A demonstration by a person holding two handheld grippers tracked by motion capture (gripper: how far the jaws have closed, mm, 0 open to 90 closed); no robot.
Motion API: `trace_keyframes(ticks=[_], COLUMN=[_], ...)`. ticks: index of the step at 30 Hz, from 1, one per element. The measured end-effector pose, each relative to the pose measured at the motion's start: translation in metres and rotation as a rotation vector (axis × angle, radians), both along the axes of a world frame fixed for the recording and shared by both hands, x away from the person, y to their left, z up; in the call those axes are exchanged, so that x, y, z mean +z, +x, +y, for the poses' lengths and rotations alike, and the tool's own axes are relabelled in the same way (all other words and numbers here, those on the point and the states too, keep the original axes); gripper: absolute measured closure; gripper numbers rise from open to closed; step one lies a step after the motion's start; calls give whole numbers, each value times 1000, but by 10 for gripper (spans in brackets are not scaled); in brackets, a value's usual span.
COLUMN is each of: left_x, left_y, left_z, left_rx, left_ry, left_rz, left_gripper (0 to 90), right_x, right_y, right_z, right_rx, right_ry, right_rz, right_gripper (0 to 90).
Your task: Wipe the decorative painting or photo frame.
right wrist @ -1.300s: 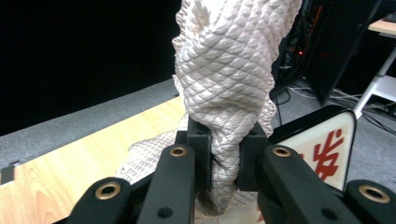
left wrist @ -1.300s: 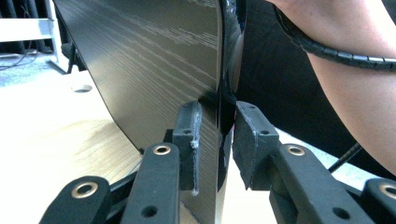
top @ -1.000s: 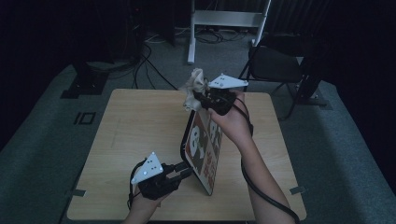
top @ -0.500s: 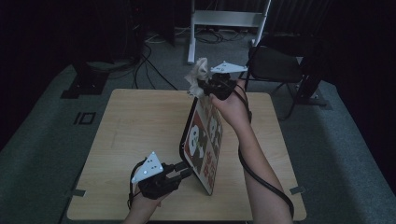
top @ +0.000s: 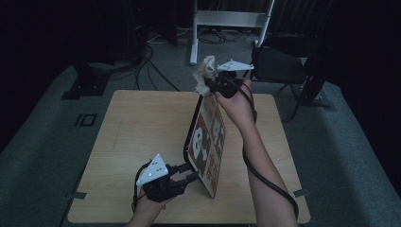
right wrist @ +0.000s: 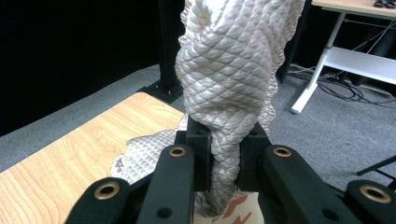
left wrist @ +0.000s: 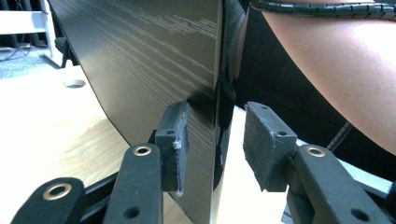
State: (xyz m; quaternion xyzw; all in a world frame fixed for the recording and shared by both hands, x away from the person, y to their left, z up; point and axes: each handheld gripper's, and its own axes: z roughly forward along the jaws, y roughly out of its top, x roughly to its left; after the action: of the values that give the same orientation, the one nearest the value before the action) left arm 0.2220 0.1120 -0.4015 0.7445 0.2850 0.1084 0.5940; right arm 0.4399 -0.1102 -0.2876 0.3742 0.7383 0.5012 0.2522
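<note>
Left gripper (top: 189, 176) has just been opening — board (top: 208, 142) stands between loosened pads; right gripper (top: 211, 85) clamps cloth (top: 204, 71) for wiping its top.

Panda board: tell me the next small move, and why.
Probably close the left gripper back on the panda board: its jaws have just been opening, one pad off the tilted board's edge. The right gripper pinches the cloth at its top, ready to wipe.
</note>
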Motion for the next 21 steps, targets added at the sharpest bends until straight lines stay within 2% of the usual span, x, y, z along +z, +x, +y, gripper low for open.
trace_keyframes(ticks=[5, 7, 10, 15, 21], left_x=[4, 5, 5, 6, 6], left_y=[3, 3, 3, 1, 1], left_z=[-3, -5, -7, -8, -8], left_rx=[39, 58, 76, 89, 91], left_ry=[-11, -3, -4, 2, 2], left_rz=[-9, -23, -19, -25, -20], left_gripper=[591, 595, 596, 604, 610], right_x=[1, 1, 3, 6, 2], right_y=[-2, -2, -5, -7, -1], right_z=[-3, -2, 0, 4, 7], right_rx=[-3, 10, 24, 50, 45], right_ry=[-6, -12, -3, 13, -16], right_rz=[7, 3, -2, -21, -5], right_gripper=[793, 792, 792, 791, 791])
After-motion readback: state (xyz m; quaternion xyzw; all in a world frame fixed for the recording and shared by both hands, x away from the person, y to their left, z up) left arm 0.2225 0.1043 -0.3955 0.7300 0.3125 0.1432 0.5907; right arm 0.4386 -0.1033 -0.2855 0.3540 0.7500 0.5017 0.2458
